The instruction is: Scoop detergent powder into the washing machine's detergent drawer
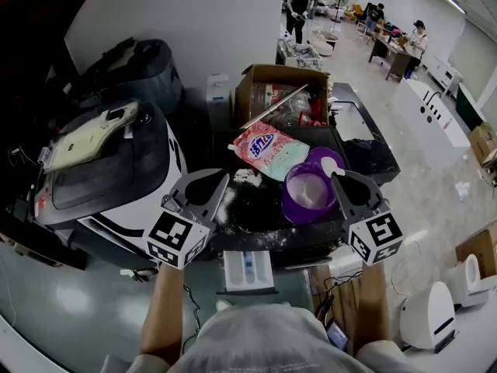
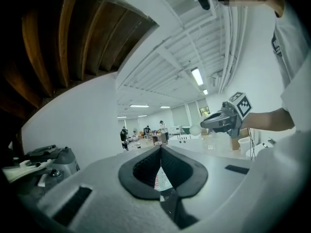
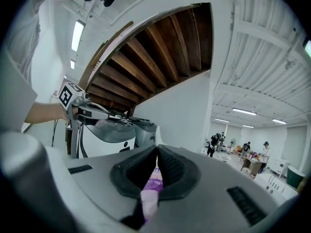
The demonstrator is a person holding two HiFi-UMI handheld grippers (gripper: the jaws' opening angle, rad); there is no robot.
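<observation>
The purple tub (image 1: 307, 214) of white powder (image 1: 309, 189) sits on the right part of a washing machine's black top (image 1: 264, 208). A pink detergent bag (image 1: 268, 150) lies just beyond the tub on the left, and loose powder (image 1: 233, 189) is scattered on the top near the bag. The detergent drawer (image 1: 264, 274) stands open at the machine's near edge. At the far end of the top is an open cardboard box (image 1: 268, 80). A second, white and black machine (image 1: 109, 169) stands to the left.

The room is large, with white walls, a pale glossy floor (image 1: 435, 185) and strip lights. People (image 1: 299, 6) work at tables far off.

Both bare forearms reach forward and hold the grippers level, side by side but apart, over the near part of the top. The left gripper (image 1: 225, 179) has its tips pressed together on nothing, and the bag shows through the slit behind them. The right gripper (image 1: 336, 177), just right of the tub, is closed on a pale purple strip (image 3: 148, 203); I cannot tell what the strip belongs to.
</observation>
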